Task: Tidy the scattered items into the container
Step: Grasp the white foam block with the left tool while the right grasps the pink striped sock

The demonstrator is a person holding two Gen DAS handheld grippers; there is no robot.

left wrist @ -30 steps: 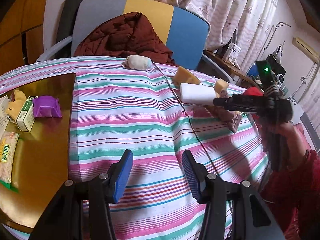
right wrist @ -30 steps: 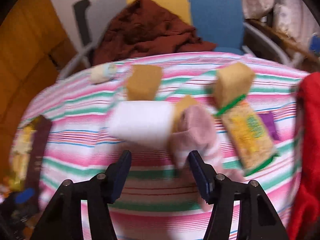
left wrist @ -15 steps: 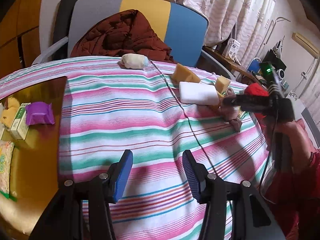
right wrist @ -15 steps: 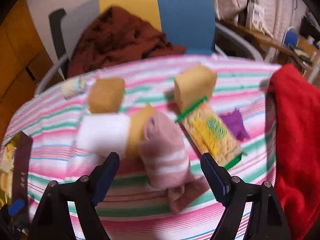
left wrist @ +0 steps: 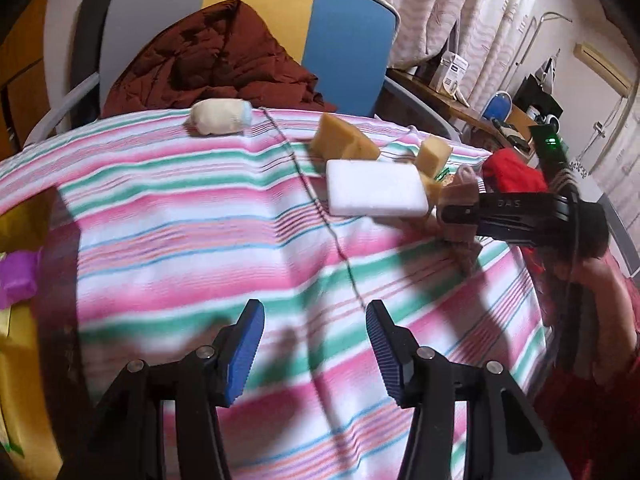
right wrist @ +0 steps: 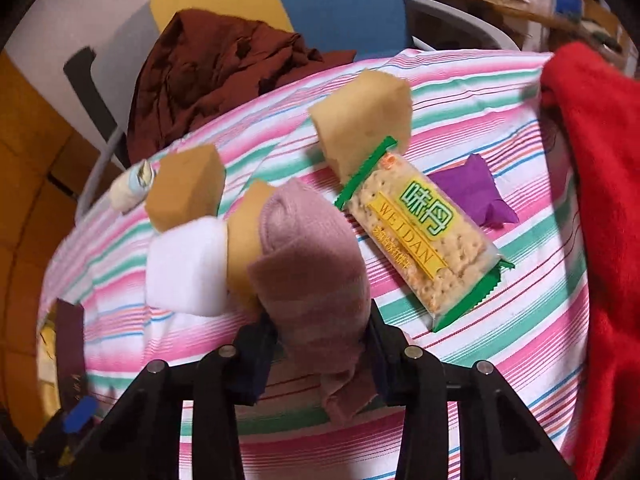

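Note:
My right gripper (right wrist: 320, 320) is closing its jaws on a rolled pink sock (right wrist: 308, 256), and the pads press its lower end. The left wrist view shows that gripper (left wrist: 452, 212) at the right, with the sock (left wrist: 460, 188) in it. Beside the sock lie a white sponge (right wrist: 184, 264), a few yellow sponges (right wrist: 184, 188), a cracker pack (right wrist: 420, 232) and a purple wrapper (right wrist: 472, 196). A rolled white sock (left wrist: 220, 116) sits at the far edge. My left gripper (left wrist: 314, 308) hovers over the striped cloth (left wrist: 180, 232), jaws opening a little with nothing between them.
A gold tray (left wrist: 24, 380) at the left edge holds a purple packet (left wrist: 16, 276). A red cloth (right wrist: 600, 200) lies along the table's right side. Behind the table stands a chair (left wrist: 340, 40) with a brown jacket (left wrist: 216, 52) on it.
The right gripper opened wide around the pink sock, then closed on it and rolled. My left gripper slid right across the table, so the gold tray has slipped towards the left edge.

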